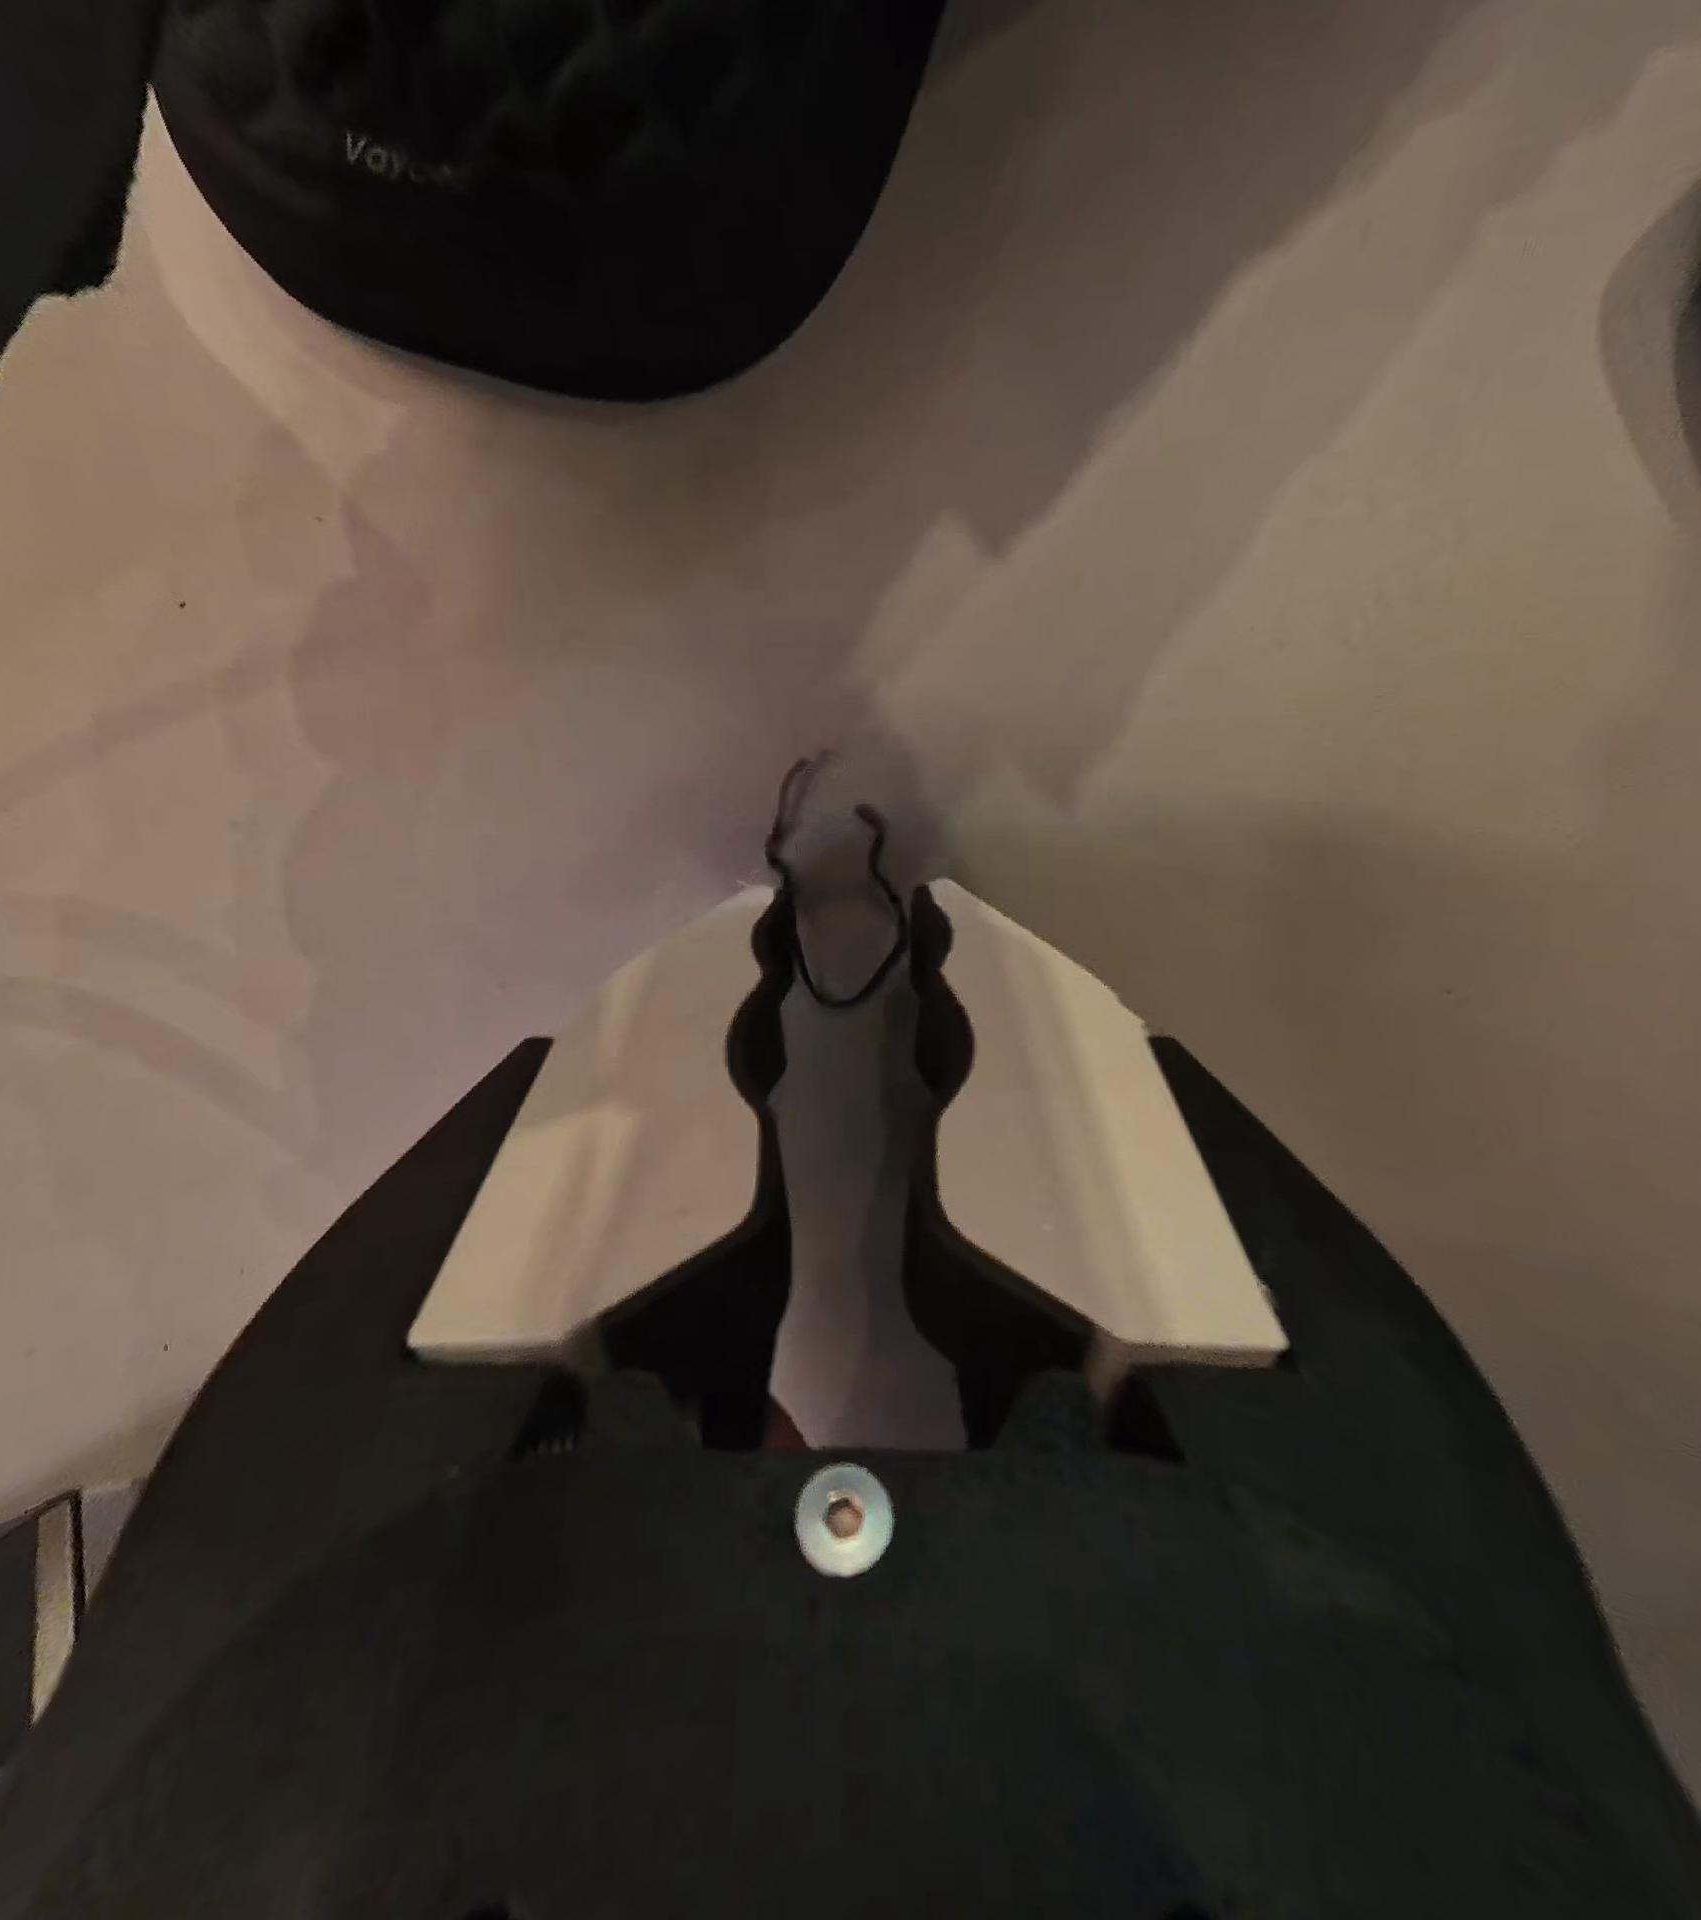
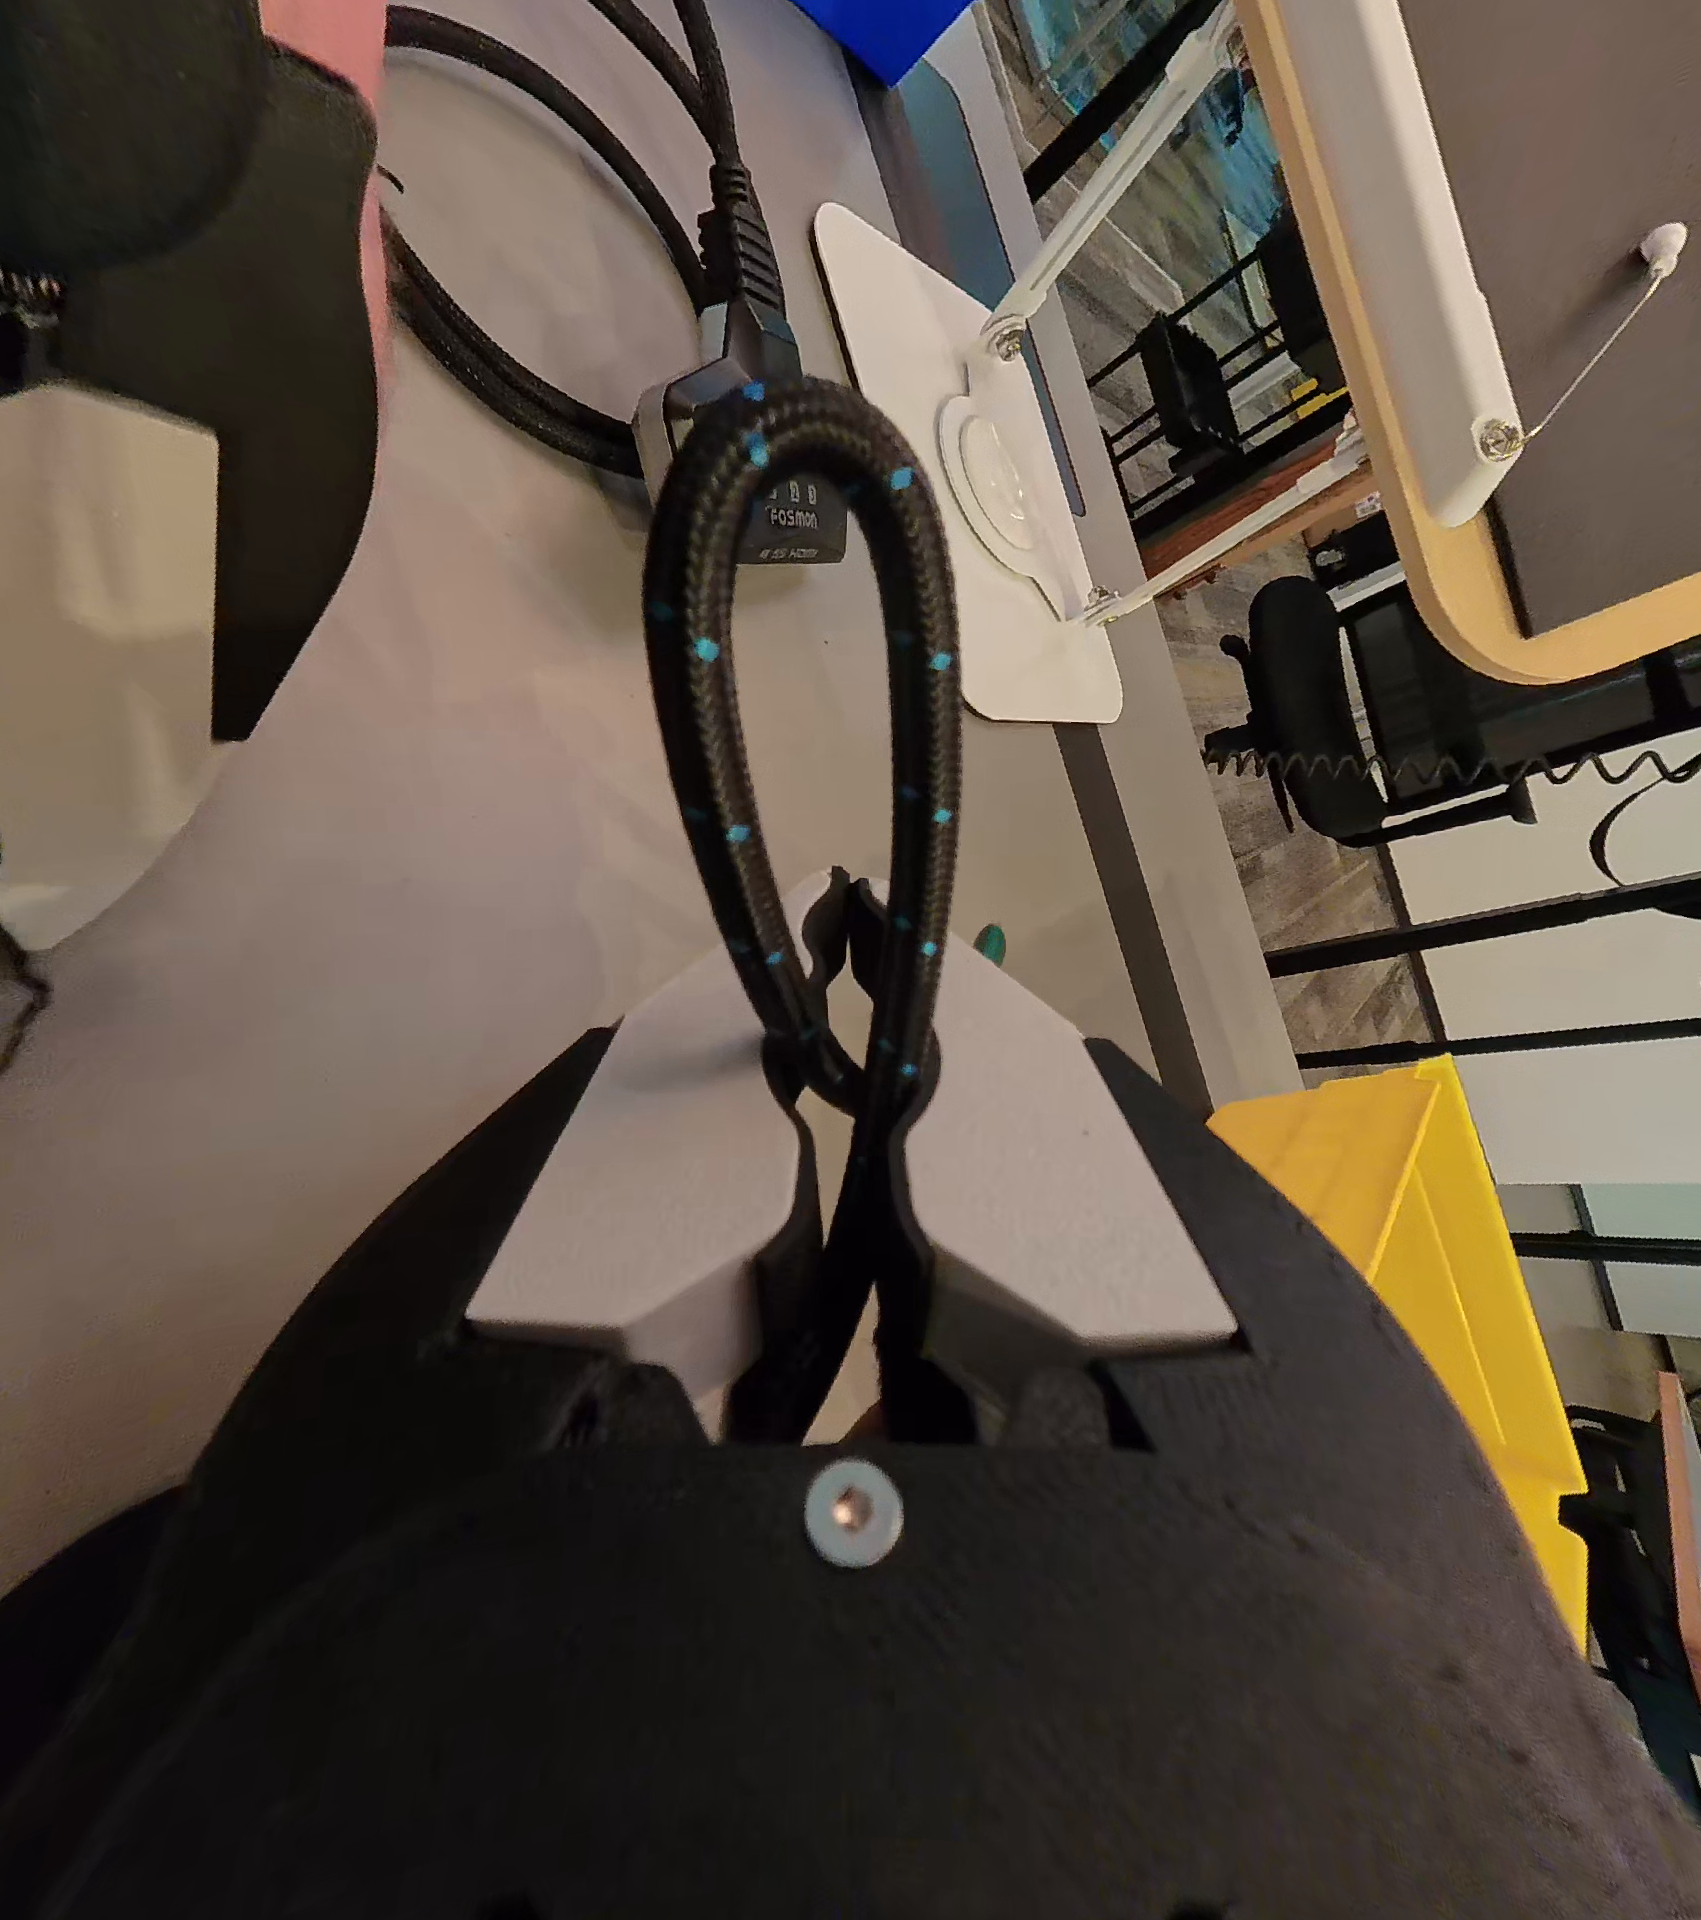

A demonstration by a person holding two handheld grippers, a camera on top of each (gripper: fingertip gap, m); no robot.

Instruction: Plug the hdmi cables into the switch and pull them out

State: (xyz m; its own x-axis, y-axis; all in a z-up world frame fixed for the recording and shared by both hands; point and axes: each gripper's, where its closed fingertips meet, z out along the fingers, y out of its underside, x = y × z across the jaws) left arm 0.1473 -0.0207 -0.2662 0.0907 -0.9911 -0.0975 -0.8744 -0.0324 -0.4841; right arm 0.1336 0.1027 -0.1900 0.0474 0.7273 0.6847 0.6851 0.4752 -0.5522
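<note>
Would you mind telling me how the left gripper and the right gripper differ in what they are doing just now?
The right gripper is shut on a loop of the blue-flecked braided cable; the left gripper holds no cable, with only a thin black thread between its nearly closed fingers. The right gripper faces the switch near the table edge; the left gripper faces bare table. Both have white fingers on black bodies.
</note>
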